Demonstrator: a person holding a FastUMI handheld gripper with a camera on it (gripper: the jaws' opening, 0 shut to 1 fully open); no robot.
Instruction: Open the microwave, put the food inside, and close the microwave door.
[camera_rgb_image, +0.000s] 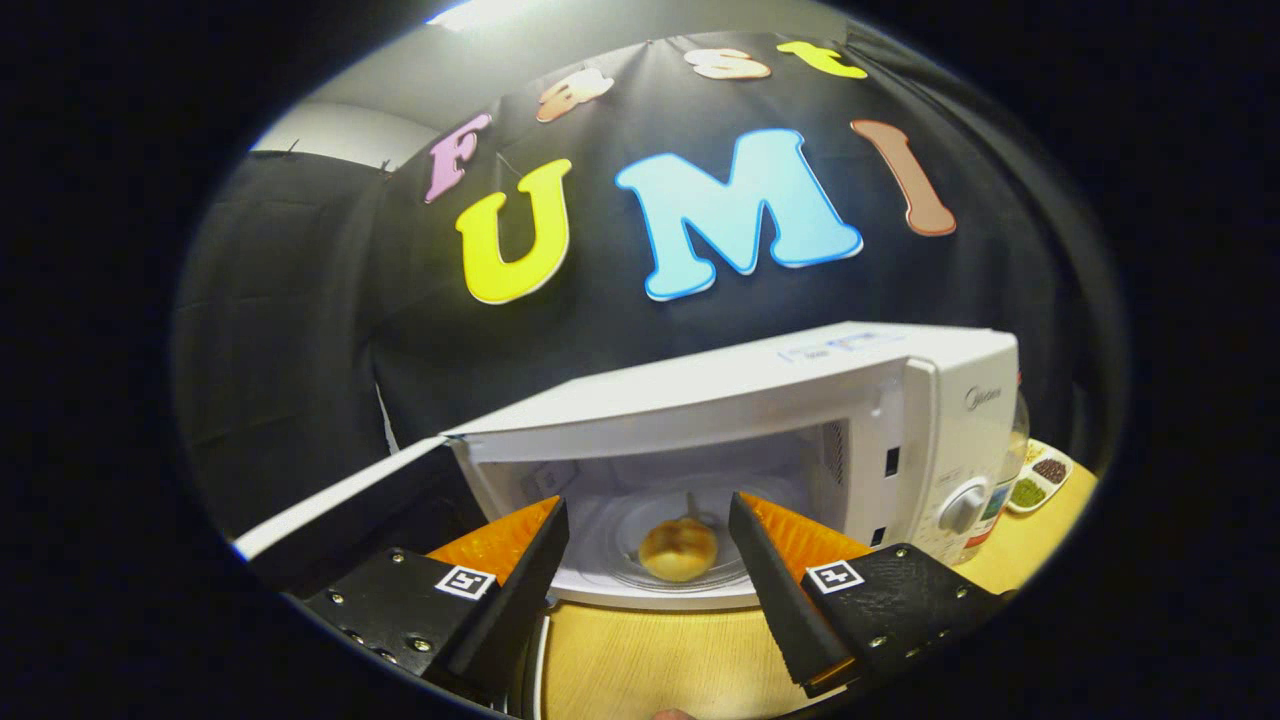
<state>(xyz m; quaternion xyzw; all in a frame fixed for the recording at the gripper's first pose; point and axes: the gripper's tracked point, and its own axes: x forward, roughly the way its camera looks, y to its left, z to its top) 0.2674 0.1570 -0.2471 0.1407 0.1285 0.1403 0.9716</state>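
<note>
We are holding the gripper (648, 515) wide apart, gripping nothing, near the microwave (880, 400) on the counter (660, 660). Bun (678, 548) is sitting on the glass plate (615, 545) inside; door (350, 510) is hanging open at left.

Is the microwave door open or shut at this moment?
Open: the door is swung out to the left, exposing the microwave cavity with the bun on the turntable beyond the open gripper.

Tool (648, 515) fingers apart (nothing gripped)
</note>
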